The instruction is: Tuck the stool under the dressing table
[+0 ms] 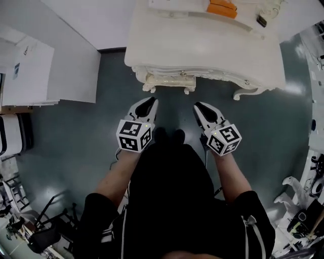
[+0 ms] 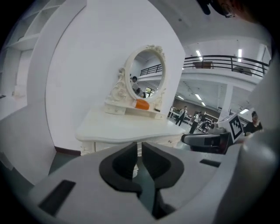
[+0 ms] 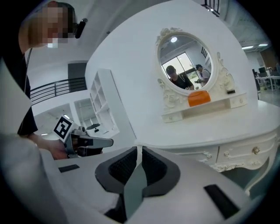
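The white dressing table (image 1: 202, 45) stands at the top of the head view. Under its front edge only the carved white rim of the stool (image 1: 169, 81) shows, the rest being hidden by the tabletop. My left gripper (image 1: 147, 103) and right gripper (image 1: 202, 107) hang side by side above the dark floor, short of the table, both pointing at it. Each is shut with nothing between its jaws. The left gripper view looks past the left gripper (image 2: 138, 151) at the table and its oval mirror (image 2: 146, 76). The right gripper (image 3: 138, 153) faces the mirror (image 3: 186, 63).
An orange box (image 1: 221, 8) lies on the table's back shelf. A white shelf unit (image 1: 30, 71) stands at the left by the wall. Black stands (image 1: 45, 227) clutter the lower left, and white equipment (image 1: 309, 202) lines the right edge.
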Demonstrator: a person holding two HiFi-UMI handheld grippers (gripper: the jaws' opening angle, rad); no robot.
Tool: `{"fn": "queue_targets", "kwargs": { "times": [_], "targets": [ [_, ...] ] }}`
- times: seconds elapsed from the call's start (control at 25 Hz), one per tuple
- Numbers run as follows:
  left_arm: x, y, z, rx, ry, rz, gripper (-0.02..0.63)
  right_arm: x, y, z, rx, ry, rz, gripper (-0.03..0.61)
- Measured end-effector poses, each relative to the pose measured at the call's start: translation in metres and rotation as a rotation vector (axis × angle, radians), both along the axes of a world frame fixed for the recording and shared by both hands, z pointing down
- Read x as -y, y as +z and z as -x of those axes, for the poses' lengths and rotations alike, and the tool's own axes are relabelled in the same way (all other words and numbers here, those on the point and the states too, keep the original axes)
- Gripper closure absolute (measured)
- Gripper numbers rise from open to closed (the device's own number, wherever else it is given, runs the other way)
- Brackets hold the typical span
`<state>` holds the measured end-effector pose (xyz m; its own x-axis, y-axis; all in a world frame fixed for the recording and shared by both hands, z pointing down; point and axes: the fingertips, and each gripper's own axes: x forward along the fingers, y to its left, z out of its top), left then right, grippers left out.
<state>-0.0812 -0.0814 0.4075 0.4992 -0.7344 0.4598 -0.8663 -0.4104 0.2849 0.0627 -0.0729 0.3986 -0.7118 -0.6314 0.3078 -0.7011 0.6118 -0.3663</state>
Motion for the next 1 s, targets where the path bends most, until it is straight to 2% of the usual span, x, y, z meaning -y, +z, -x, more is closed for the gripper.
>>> {"fn": "queue_targets", "kwargs": {
  "times": [0.36,0.8,1.0],
  "targets": [
    [-0.033,-0.124,-0.025,0.032,0.093,-0.180,0.577,-0.035,-0.111,-0.012,0.036,0.005,-0.146,0.544],
    [-0.051,-0.209,-0.033,-0.008,0.096,-0.282,0.577,-0.058,-0.212,-0.037,0.079,0.054,-0.277,0.557],
    [-0.051,-0.243,-0.035,-0.022,0.084,-0.337,0.577,-0.064,-0.246,-0.039,0.081,0.044,-0.344,0.558]
  ]
}}
